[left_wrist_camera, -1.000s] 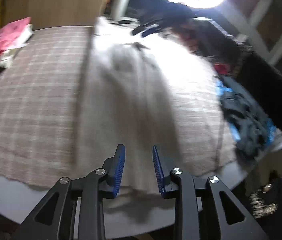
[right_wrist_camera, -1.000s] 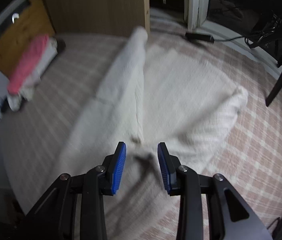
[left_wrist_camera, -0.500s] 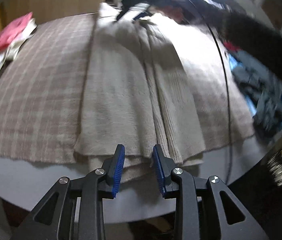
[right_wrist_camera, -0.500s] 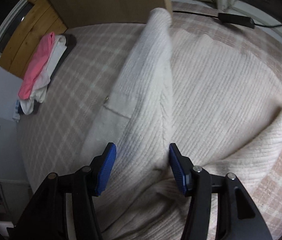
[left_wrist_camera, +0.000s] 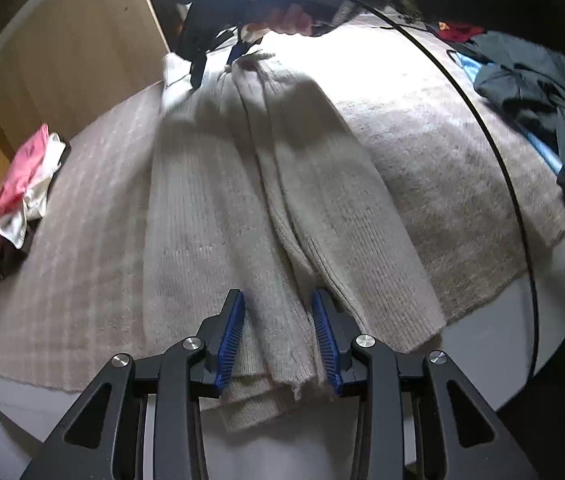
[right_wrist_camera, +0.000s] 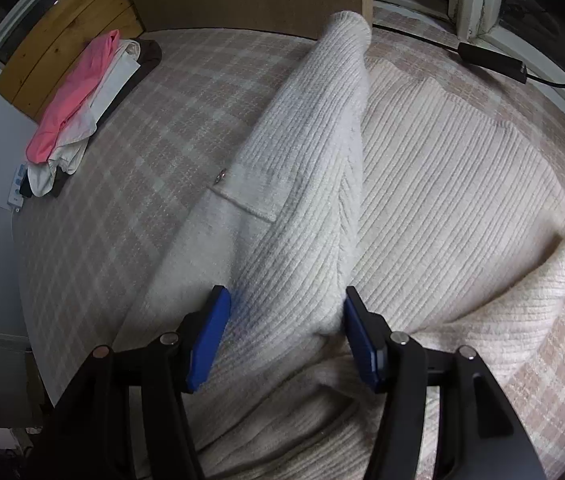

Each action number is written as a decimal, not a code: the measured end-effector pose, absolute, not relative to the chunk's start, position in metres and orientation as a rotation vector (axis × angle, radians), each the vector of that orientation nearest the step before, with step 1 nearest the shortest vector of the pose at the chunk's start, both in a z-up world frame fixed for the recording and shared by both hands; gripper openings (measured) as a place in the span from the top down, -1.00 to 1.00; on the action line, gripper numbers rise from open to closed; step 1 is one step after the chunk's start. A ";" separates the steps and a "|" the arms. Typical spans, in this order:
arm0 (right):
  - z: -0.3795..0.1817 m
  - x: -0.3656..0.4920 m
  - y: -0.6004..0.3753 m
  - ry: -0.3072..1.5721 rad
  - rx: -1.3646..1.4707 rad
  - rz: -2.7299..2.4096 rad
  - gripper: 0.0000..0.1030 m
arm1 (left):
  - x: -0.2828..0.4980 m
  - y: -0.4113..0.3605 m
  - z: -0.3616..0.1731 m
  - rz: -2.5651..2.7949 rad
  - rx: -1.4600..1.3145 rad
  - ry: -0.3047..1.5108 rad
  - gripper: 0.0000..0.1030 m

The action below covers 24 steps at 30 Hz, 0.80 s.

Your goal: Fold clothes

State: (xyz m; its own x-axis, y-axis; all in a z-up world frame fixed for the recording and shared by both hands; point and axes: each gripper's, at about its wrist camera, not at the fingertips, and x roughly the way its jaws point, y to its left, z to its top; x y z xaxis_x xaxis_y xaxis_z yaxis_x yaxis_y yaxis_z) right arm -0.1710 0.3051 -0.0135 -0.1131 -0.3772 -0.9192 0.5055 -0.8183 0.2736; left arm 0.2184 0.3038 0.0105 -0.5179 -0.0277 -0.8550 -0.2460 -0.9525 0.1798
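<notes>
In the left wrist view, the left gripper (left_wrist_camera: 278,334) hung over the near hem of a cream ribbed knit cardigan (left_wrist_camera: 218,208) spread lengthwise on a pink-and-beige checked blanket (left_wrist_camera: 82,216). The folded hem layers lay between its blue pads (left_wrist_camera: 231,336), but whether the pads pressed on the knit or merely straddled it could not be told. At the far end the right gripper (left_wrist_camera: 218,60) sat on the collar area, a person's hand (left_wrist_camera: 294,20) behind it. A dark pile of clothes (left_wrist_camera: 542,100) lay to the right, and a pink and white stack of folded garments (left_wrist_camera: 22,188) to the left. In the right wrist view, the right gripper (right_wrist_camera: 284,334) had its jaws opening, the folded-over front panel between them but apparently let go. That panel lay doubled along the cardigan's length, and one sleeve (right_wrist_camera: 538,280) trailed out to the right. The step in hand seemed to be the lengthwise fold, just laid down. The next move would likely call for bringing the loose sleeve across the body, then doubling the garment end to end.
</notes>
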 end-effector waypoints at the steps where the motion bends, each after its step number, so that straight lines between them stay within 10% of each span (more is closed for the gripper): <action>1: -0.013 -0.171 0.304 0.143 1.581 -1.978 -0.10 | 0.218 0.302 0.010 2.581 -1.472 0.395 0.47; 4: -0.012 -0.170 0.304 0.161 1.558 -1.989 -0.01 | 0.216 0.291 0.011 2.548 -1.492 0.291 0.79; 8: -0.007 -0.172 0.308 0.106 1.536 -1.971 0.59 | 0.214 0.269 0.018 2.557 -1.523 0.095 0.88; 13: 0.005 -0.177 0.311 -0.008 1.528 -1.943 0.63 | 0.220 0.236 0.042 2.629 -1.486 -0.083 0.88; 24: 0.011 -0.185 0.315 -0.372 1.475 -1.846 0.64 | 0.214 0.217 0.071 2.751 -1.465 0.167 0.88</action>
